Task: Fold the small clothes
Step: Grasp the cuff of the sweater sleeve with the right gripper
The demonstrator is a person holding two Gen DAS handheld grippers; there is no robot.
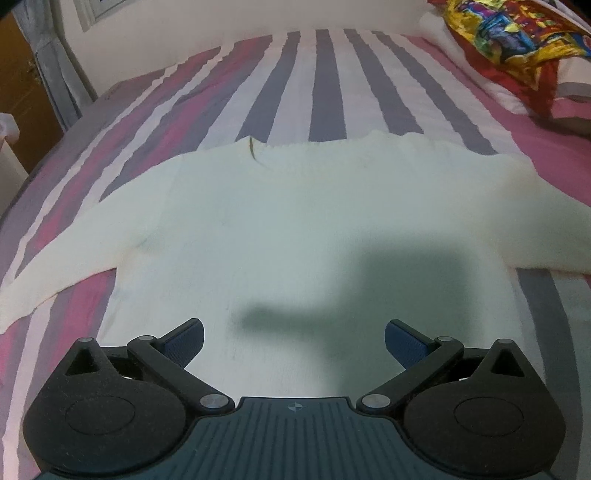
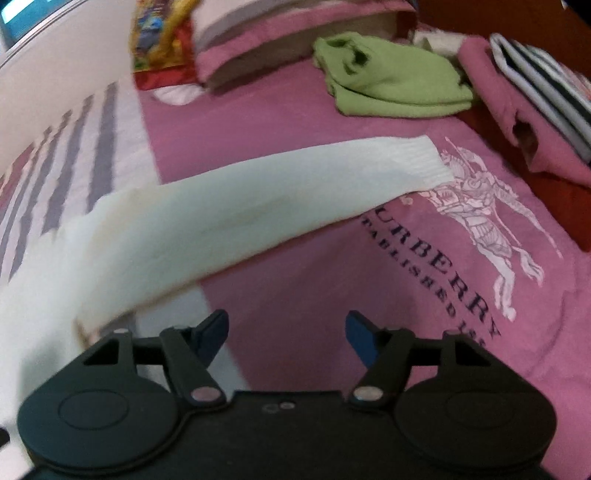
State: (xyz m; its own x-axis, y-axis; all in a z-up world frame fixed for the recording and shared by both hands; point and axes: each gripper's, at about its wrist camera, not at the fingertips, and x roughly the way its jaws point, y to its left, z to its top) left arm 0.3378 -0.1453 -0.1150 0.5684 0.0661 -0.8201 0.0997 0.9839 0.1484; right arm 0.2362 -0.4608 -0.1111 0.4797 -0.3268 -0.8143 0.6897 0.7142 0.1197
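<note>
White knit sweater (image 1: pixel 295 221) spread flat on the striped bedsheet (image 1: pixel 325 85), filling the middle of the left wrist view, collar toward the top of the frame, one sleeve running down to the lower left edge, the other off to the right edge. Left claw (image 1: pixel 294 343) at the bottom centre of that frame, over the sweater's lower body, jaws spread wide, blue pads (image 1: pixel 188 345) well apart, nothing between them, not gripping anything. Dark shadow (image 1: pixel 369 291) of the tool falling across the fabric just above it.

Right wrist view: right claw (image 2: pixel 287 338) at the bottom centre, jaws partly open with a clear gap, empty, over the pink bedding (image 2: pixel 295 280). Sweater sleeve (image 2: pixel 258 206) stretched from the lower left up to the ribbed cuff (image 2: pixel 424 162) right of centre, cuff end lying just beside a white horse-and-rider print (image 2: pixel 487 229). Bit blurry here. Folded green garment (image 2: pixel 391 81) near the top centre, folded pink and striped clothes (image 2: pixel 524 122) stacked at the upper right, colourful pillow (image 2: pixel 159 33) at the upper left
</note>
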